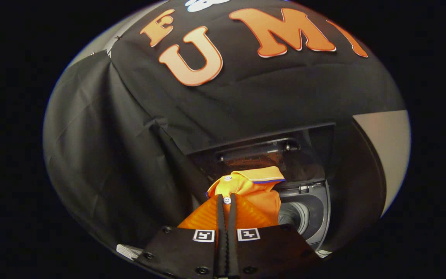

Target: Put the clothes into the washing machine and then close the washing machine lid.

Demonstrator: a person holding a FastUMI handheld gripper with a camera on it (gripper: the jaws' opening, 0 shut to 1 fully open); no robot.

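Gripper [226, 209]: fingers drawn close together, clamped on an orange polo shirt [252, 190] at the buttoned placket, just below the collar. Shirt: bunched between and just beyond the fingers, held above the washing machine [316, 217]. Likely light, soft and limp; it should drape and sag, so a pinch on gathered fabric near the collar suits. Drum opening [294, 215]: beyond the shirt, toward the machine's right side. Lid [261, 149]: raised, standing behind the opening.
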